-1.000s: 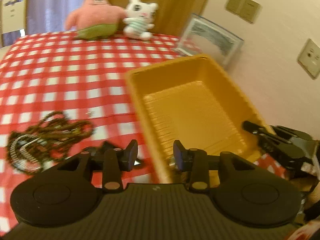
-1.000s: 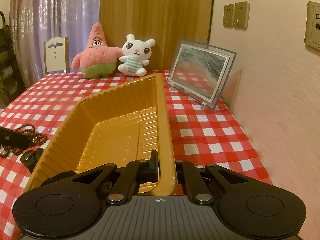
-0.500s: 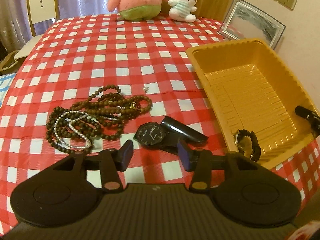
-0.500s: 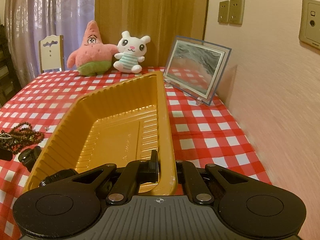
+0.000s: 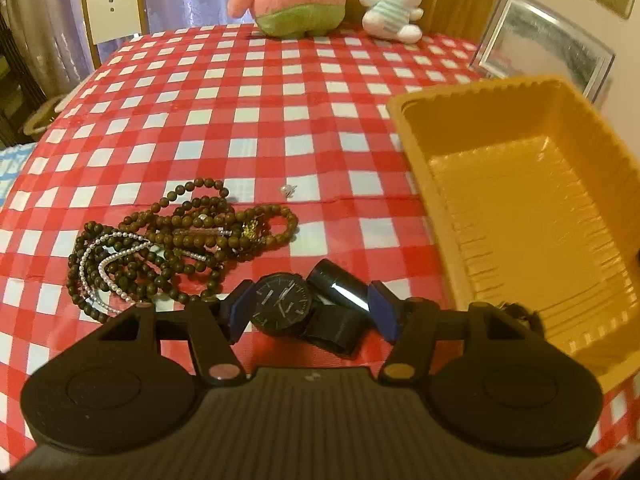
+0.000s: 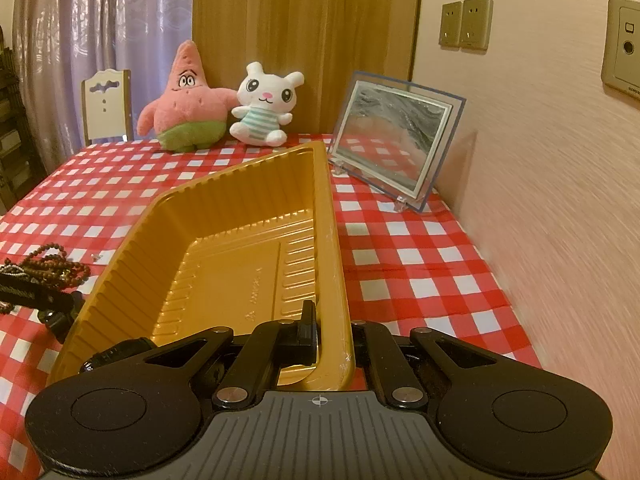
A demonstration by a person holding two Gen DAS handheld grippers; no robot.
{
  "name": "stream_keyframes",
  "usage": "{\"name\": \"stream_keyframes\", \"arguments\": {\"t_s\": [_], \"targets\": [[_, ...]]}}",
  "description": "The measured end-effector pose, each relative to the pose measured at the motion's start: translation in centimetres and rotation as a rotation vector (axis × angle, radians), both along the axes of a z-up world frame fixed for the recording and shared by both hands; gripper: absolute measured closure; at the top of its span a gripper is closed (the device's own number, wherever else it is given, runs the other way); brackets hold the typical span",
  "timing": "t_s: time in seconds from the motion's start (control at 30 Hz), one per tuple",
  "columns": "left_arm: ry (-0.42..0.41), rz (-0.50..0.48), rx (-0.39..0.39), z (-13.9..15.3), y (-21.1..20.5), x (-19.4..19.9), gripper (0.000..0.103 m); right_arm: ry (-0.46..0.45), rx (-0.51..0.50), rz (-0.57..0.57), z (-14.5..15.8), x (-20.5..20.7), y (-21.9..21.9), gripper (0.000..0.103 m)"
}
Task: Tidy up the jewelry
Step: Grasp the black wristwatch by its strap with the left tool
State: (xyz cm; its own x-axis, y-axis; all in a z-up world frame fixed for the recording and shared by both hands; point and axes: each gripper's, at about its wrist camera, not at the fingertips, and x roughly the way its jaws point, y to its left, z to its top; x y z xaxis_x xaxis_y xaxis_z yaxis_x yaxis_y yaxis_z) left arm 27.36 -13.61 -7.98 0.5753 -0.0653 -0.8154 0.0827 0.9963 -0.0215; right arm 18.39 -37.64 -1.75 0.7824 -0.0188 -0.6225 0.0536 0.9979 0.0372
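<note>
A black watch with a curled strap lies on the checked cloth. My left gripper hangs low over it, tilted down. Its jaws are opening, and the watch sits between the blue pads without touching them. A tangle of brown bead strings and a pearl strand lies to the left, with a tiny earring beyond. The yellow tray stands at the right. My right gripper is shut on the near rim of the yellow tray. Another dark watch lies in the tray's near corner.
Two plush toys and a framed picture stand at the table's far end, with a white chair behind. The wall runs close along the right. The left gripper's finger shows beside the tray.
The left gripper has swung away from the tray, leftward and down, to hover over the black watch on the cloth, and its jaws have widened. The right gripper still clamps the tray rim.
</note>
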Motion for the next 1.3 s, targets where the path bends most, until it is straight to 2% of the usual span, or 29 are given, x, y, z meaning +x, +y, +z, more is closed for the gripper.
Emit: {"name": "stream_keyframes", "arguments": {"t_s": [0.53, 0.77, 0.87, 1.0, 1.2, 1.3], "targets": [[0.011, 0.012, 0.011, -0.5, 1.3, -1.1, 0.040, 0.008, 0.010, -0.003, -0.2, 0.1, -0.3, 0.099], [0.016, 0.059, 0.092, -0.7, 4.3, -3.0, 0.041, 0.015, 0.027, -0.013, -0.4, -0.2, -0.6, 0.098], [0.031, 0.064, 0.097, -1.0, 5.3, -3.2, 0.044, 0.017, 0.032, -0.015, -0.5, -0.4, -0.5, 0.099], [-0.001, -0.009, 0.072, -0.5, 5.2, -3.2, 0.046, 0.020, 0.039, -0.020, -0.5, -0.5, -0.5, 0.099], [-0.038, -0.187, 0.149, -0.9, 3.0, -1.9, 0.046, 0.017, 0.040, -0.019, -0.5, -0.5, -0.6, 0.099], [-0.031, -0.212, 0.160, -1.5, 2.6, -1.3, 0.050, 0.017, 0.039, -0.021, -0.5, -0.5, -0.6, 0.099]]}}
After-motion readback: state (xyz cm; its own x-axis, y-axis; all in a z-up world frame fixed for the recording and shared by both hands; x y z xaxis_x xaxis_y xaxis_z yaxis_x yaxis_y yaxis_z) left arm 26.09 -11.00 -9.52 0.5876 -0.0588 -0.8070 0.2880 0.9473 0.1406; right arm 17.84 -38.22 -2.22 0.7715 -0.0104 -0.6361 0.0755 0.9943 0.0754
